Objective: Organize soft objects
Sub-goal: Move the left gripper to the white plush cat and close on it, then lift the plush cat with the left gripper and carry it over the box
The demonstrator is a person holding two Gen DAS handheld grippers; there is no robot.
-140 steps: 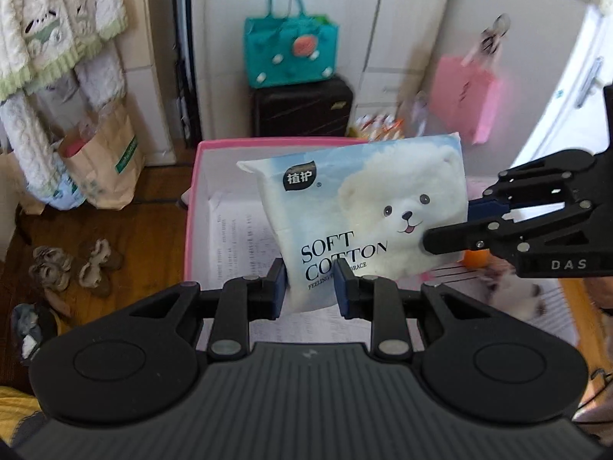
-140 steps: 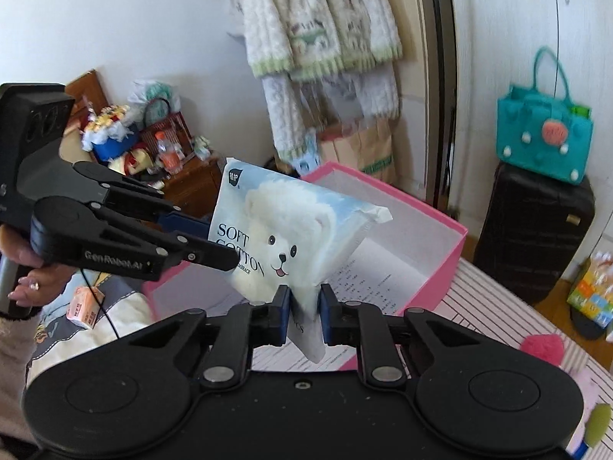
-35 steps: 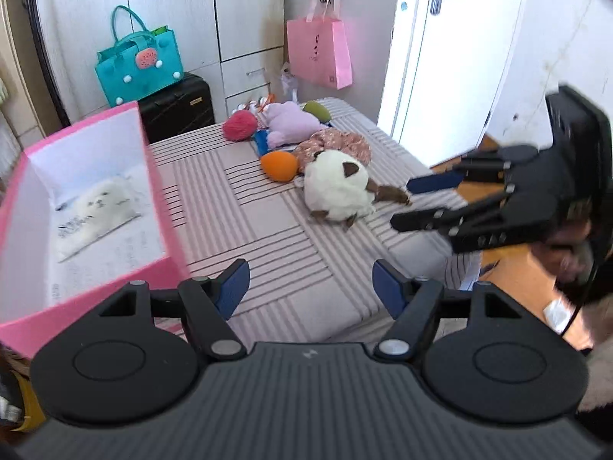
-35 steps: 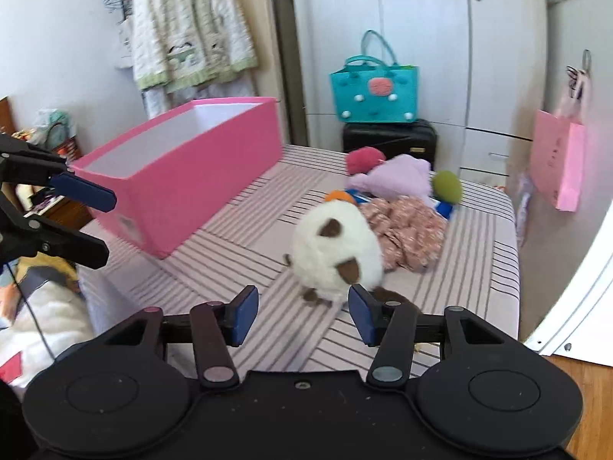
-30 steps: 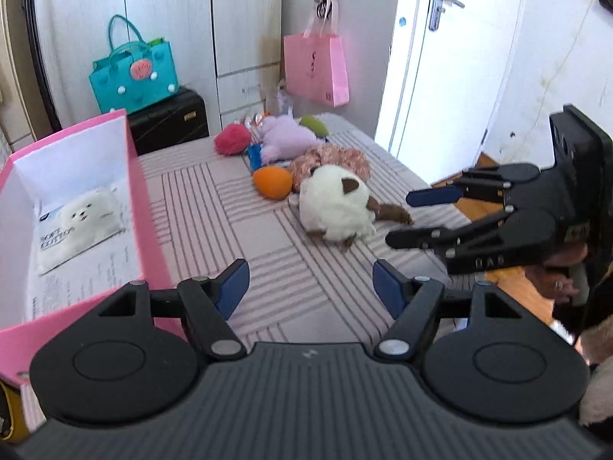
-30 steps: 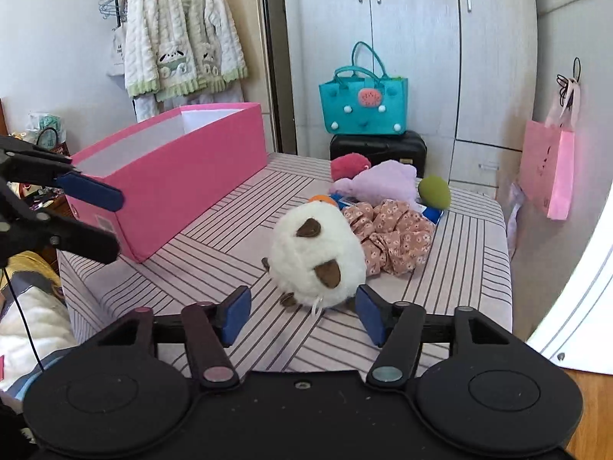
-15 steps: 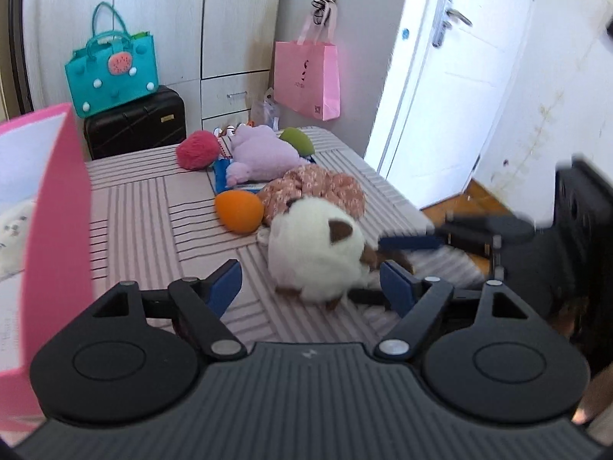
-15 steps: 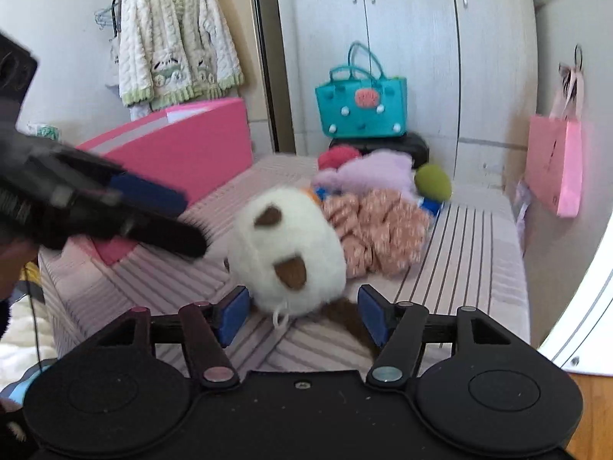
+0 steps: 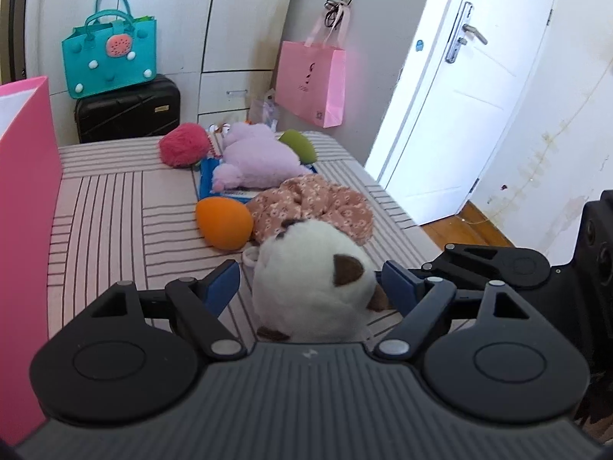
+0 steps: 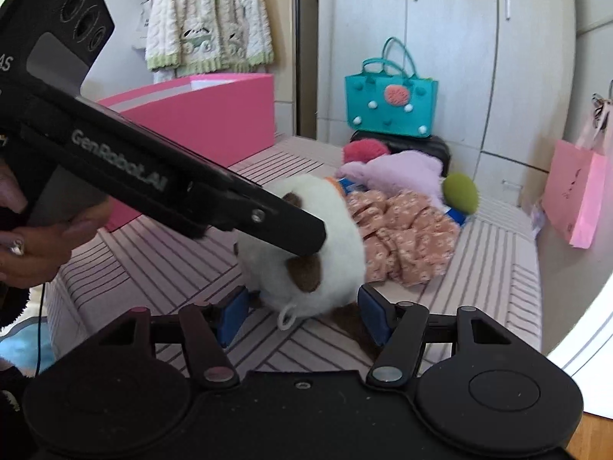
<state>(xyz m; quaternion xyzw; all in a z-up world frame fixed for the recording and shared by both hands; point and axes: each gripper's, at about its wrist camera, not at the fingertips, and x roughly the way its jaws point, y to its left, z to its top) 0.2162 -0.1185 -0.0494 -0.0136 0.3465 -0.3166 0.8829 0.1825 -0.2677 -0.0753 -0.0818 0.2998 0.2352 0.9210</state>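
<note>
A white plush cat with brown ears (image 9: 310, 283) lies on the striped bed. My left gripper (image 9: 310, 287) is open, its blue pads on either side of the plush. My right gripper (image 10: 302, 312) is open too and straddles the same plush (image 10: 306, 264) from the other side. Behind it lie a floral pink cloth (image 9: 314, 207), an orange ball (image 9: 224, 222), a purple plush (image 9: 256, 159), a red fuzzy ball (image 9: 184, 149) and a green ball (image 9: 299, 145). The pink box (image 9: 23, 176) stands at the left.
The left gripper's body (image 10: 153, 180) crosses the right wrist view above the plush. A teal bag (image 9: 109, 61) sits on a black suitcase (image 9: 128, 113) beyond the bed. A pink paper bag (image 9: 310, 82) hangs by the white door (image 9: 456, 115). The bed's edge is at the right.
Both grippers have moved in on the white plush cat from opposite sides and now straddle it. The pink box has slid to the left edge of the left view.
</note>
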